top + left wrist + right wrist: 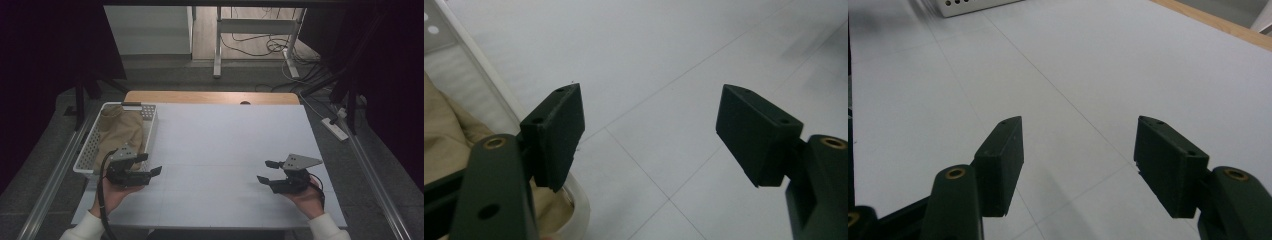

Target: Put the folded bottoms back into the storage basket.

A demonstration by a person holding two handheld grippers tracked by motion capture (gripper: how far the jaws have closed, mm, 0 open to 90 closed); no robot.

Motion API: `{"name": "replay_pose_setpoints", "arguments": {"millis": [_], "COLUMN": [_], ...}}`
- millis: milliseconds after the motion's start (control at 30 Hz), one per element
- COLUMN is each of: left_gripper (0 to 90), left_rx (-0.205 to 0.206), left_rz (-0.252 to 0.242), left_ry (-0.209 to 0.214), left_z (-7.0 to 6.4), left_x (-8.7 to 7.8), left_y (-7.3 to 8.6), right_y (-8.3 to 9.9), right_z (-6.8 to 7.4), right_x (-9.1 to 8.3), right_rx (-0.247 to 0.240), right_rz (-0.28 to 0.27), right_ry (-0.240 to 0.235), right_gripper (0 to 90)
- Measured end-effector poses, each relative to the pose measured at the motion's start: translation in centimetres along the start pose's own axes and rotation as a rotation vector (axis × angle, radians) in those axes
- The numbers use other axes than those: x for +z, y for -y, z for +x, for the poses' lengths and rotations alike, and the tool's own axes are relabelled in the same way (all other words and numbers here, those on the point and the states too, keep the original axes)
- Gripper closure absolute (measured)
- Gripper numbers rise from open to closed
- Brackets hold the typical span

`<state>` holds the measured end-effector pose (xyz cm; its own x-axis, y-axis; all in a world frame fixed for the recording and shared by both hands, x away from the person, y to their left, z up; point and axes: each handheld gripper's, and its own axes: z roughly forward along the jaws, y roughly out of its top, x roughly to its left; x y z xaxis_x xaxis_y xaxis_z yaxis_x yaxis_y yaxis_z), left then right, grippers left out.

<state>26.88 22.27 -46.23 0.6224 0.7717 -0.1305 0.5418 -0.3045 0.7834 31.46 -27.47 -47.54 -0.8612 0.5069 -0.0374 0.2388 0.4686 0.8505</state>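
A white perforated basket (85, 152) stands at the table's left edge with a tan cloth (120, 129) bundled inside it. My left gripper (149, 164) hovers just beside the basket's near right corner, jaws wide open and nothing between them. The left gripper view looks past its gripper (651, 132) at the white mat, with the basket rim (484, 82) and tan cloth (441, 135) at the left. My right gripper (265, 171) is held open over the mat near the front right, pointing left. The right gripper view has that gripper (1078, 165) open above bare mat.
A white mat (220, 145) covers the wooden table (210, 97), whose bare strip shows at the back. The basket's corner (968, 6) appears far off in the right gripper view. Beyond the table lie floor cables (260, 45), a desk frame and a power strip (336, 128).
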Motion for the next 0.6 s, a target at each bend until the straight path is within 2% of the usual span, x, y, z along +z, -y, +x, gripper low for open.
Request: {"name": "replay_pose_setpoints", "arguments": {"millis": [200, 300, 600], "left_gripper": [27.0, 27.0, 26.5], "left_rx": [0.001, -0.001, -0.007], "left_rz": [-0.003, -0.004, -0.015], "left_ry": [0.006, 0.008, 0.004], "left_z": [-0.17, -0.14, 0.08], "left_x": [0.14, 0.25, -0.01], "left_y": [0.30, 0.32, 0.27], "right_y": [0.13, 0.28, 0.43], "right_z": [-0.23, -0.68, -0.64], "right_x": [-0.65, -1.03, -0.84], "right_rx": [-0.001, 0.016, 0.008], "right_rz": [0.000, -0.006, 0.004], "right_ry": [-0.003, 0.003, -0.008], "right_gripper": [35.7, 35.7, 35.7]}}
